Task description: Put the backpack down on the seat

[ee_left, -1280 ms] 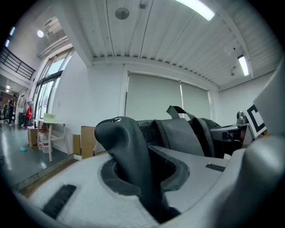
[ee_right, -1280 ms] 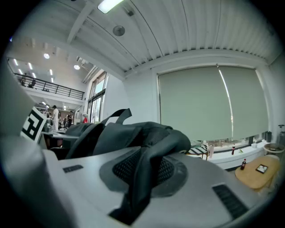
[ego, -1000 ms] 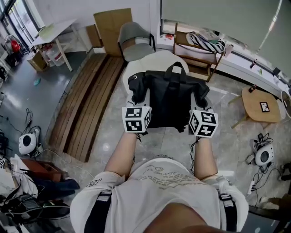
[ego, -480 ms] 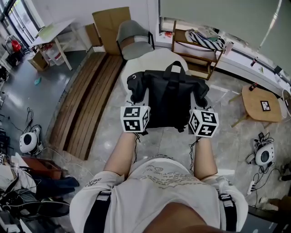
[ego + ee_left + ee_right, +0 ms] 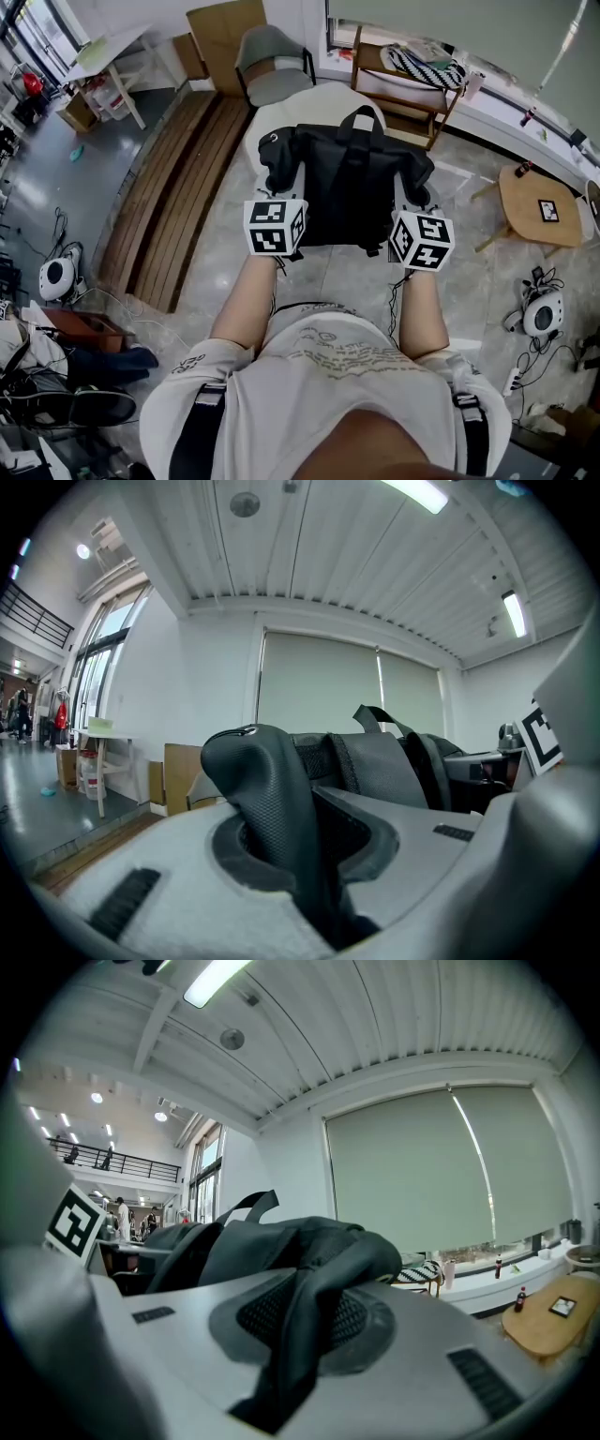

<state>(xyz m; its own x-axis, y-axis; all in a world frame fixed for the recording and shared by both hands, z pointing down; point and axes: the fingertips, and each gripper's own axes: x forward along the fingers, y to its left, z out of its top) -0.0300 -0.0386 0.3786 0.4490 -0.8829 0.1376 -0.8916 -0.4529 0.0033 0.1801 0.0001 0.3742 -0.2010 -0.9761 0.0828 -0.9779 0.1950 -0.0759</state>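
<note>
My left gripper (image 5: 279, 199) and right gripper (image 5: 410, 199): jaws clamped on the backpack's (image 5: 352, 178) side folds. It looks held above the white seat (image 5: 300, 103), not yet resting. Left to do: lower, release.

Grey floor (image 5: 220, 272) bears white seat (image 5: 323, 97) and planks (image 5: 178, 187).

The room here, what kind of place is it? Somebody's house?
Probably a big lab or studio, not a home: a marker tag sits on the round wooden table, a round white device with cables lies on the floor, and an upstairs walkway overlooks the hall.
</note>
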